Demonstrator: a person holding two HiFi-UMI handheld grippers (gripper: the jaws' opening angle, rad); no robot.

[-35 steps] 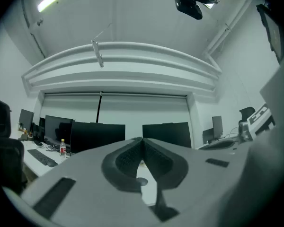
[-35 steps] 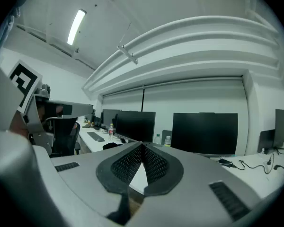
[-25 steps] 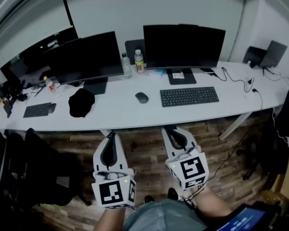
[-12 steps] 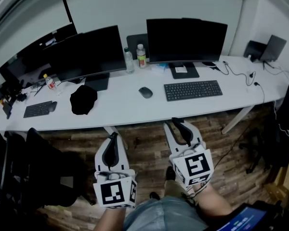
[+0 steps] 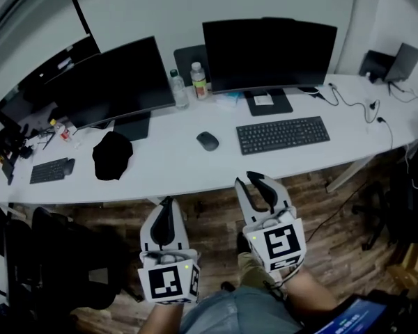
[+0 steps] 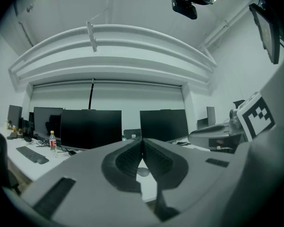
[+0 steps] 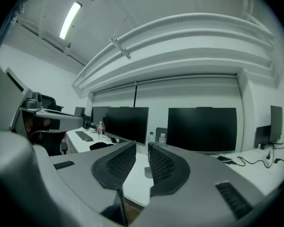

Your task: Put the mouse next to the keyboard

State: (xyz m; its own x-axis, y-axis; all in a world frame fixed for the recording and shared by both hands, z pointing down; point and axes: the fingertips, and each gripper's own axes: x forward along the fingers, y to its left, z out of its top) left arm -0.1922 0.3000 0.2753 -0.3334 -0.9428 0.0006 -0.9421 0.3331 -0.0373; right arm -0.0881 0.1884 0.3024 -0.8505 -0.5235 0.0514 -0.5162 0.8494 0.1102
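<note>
A dark mouse lies on the long white desk, a hand's width left of the black keyboard. Both grippers hang below the desk's front edge, over the wooden floor, well short of the mouse. My left gripper is shut, its tips meeting with nothing between them. My right gripper stands slightly open, a narrow empty gap between its ribbed pads. The mouse shows far off through that gap.
Two black monitors stand at the back with two bottles between them. A black cap and a second keyboard lie at the left. Cables trail at the right. Dark chairs stand at the lower left.
The right gripper's jaws have parted a little from shut. The head view has shifted, so the desk sits slightly nearer. Both grippers stay low in front of the desk.
</note>
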